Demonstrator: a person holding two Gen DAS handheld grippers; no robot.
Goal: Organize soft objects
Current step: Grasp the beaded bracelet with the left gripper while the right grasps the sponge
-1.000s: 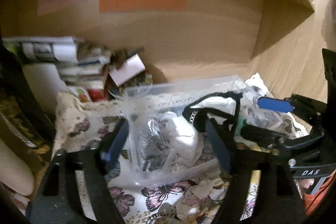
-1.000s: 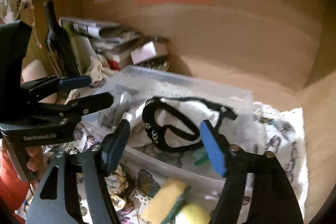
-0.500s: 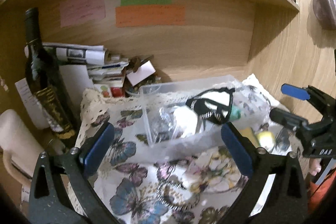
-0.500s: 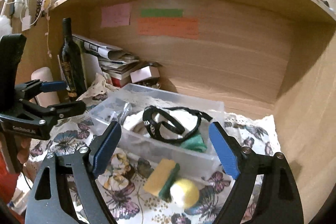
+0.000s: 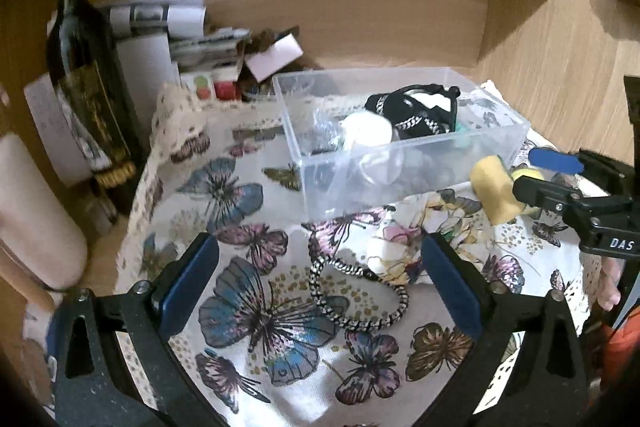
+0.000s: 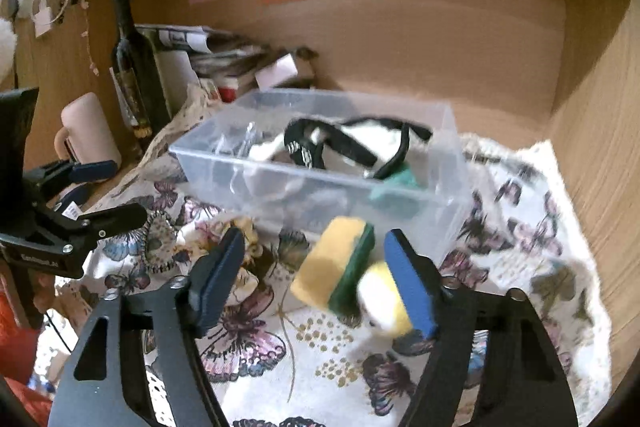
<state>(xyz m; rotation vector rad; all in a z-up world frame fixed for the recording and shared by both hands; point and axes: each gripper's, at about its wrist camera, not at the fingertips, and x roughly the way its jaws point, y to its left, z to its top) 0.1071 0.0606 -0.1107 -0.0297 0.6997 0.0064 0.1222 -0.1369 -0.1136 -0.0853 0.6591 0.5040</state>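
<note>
- Clear rigid plastic forms the storage bin point(image 6: 320, 187), a rectangular box standing on the butterfly-print tablecloth point(image 5: 240, 307); it holds a white garment with black straps point(image 6: 360, 143) and a teal item, partly hidden.
- Right gripper point(image 6: 316, 279): jaws spread wide, grasping nothing. Its blue pads flank a yellow-and-green sponge point(image 6: 336, 267) lying on the cloth just in front of the bin, at 6 o'clock from it. A pale yellow ball point(image 6: 382, 301) sits touching the sponge, against the right pad.
- Left gripper point(image 5: 320, 291): jaws released and empty, hovering over a black-and-white braided cord loop point(image 5: 356, 291) lying on the cloth, at 7 o'clock from the bin in the left wrist view.
- Risk, judged: closing the right jaws may trap ball and sponge together; the round ball would likely squirt out and roll off the cloth.
- Risk, judged: the sponge is compressible foam with a coarse green scouring face; a shallow pinch at one corner could let it twist free.
- Risk, judged: the cord is thin, limp and flat on soft fabric; the left pads may gather tablecloth with it and drag the bin.
- Background: a dark glass wine bottle point(image 5: 84, 67) stands upright at 9 o'clock from the bin, beside stacked papers point(image 5: 180, 27); a careless sweep of the left gripper could topple it.
- Both views show motion blur; fine textures are uncertain.
</note>
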